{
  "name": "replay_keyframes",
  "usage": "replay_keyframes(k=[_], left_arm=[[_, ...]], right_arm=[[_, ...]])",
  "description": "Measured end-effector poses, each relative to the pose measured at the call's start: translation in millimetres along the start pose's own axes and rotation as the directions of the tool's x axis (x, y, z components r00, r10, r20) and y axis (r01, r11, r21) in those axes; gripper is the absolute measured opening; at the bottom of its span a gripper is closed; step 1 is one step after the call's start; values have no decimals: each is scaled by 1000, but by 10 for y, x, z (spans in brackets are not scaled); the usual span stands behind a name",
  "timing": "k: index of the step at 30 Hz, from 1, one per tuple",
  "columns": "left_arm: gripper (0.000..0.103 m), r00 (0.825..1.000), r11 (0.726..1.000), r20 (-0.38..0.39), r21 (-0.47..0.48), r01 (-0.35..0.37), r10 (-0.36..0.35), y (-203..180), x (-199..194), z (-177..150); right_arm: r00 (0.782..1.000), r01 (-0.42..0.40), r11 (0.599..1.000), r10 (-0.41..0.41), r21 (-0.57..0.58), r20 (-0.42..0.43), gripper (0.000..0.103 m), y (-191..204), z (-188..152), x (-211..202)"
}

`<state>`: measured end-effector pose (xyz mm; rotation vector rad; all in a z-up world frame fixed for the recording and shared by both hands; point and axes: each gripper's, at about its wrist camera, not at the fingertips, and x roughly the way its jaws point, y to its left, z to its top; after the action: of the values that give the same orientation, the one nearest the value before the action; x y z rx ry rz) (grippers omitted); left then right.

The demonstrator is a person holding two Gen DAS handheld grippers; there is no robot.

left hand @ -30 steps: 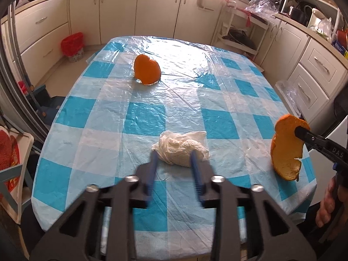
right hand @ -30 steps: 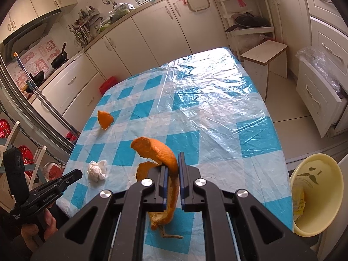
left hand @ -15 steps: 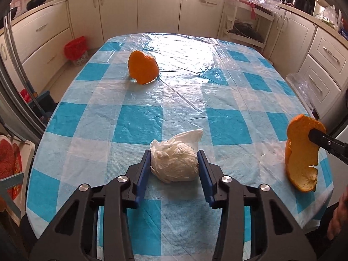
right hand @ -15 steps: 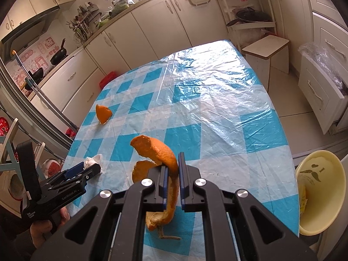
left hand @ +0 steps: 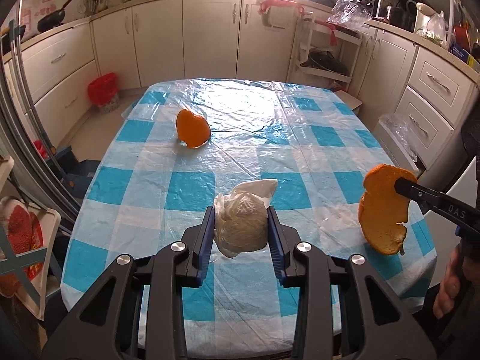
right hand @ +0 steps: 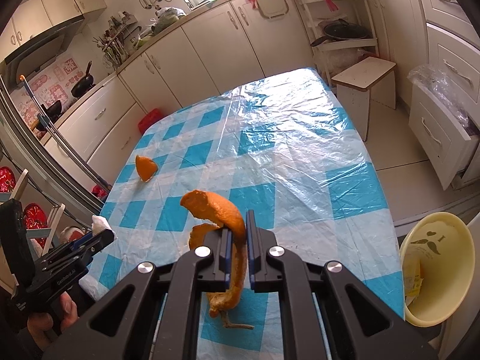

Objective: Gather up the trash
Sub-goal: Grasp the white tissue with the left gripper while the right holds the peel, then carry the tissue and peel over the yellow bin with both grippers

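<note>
My left gripper (left hand: 241, 228) is shut on a crumpled white tissue (left hand: 241, 225) and holds it just above the near part of the blue-checked table (left hand: 192, 189). My right gripper (right hand: 237, 240) is shut on a long curled orange peel (right hand: 220, 213) and holds it above the table's near right edge. That peel also shows in the left wrist view (left hand: 384, 210). A second orange peel (left hand: 192, 132) lies on the far left of the table; it also shows in the right wrist view (right hand: 145, 168). A yellow waste bin (right hand: 435, 267) stands on the floor to the right of the table.
Cream kitchen cabinets run along the back and right walls. A small wooden stool (right hand: 364, 81) stands past the table's far right corner. A red basket (left hand: 102, 90) sits on the floor at the far left. An open drawer with a plastic bag (right hand: 441, 96) is on the right.
My left gripper moved forward around the tissue, closed on it and lifted it off the table. My right gripper kept holding the peel and barely moved.
</note>
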<state>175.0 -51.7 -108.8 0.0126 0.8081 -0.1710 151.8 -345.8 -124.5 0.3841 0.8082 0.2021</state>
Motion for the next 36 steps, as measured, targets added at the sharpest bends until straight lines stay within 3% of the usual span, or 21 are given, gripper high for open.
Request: replay_keyframes(k=[9,25,31,36], left_arm=[[32,999,999,43,47,1,-3,-149,-234,14],[32,998,997,64,77,9,-14,-317,-323,43],[32,997,993,60,111,42,-49,-546,-306,61],[32,994,985,48,148,89,-97,-846,-255,76]], right_arm=[[998,-23,1000,24,-17,56,9,79,-11,-173],[992,-32,999,36,-40,119,9,111,-25,-352],[988,15,1000,-16,10,154,9,-142,-11,-496],[975,94,989,-114,113,189,9,-556,2,-727]])
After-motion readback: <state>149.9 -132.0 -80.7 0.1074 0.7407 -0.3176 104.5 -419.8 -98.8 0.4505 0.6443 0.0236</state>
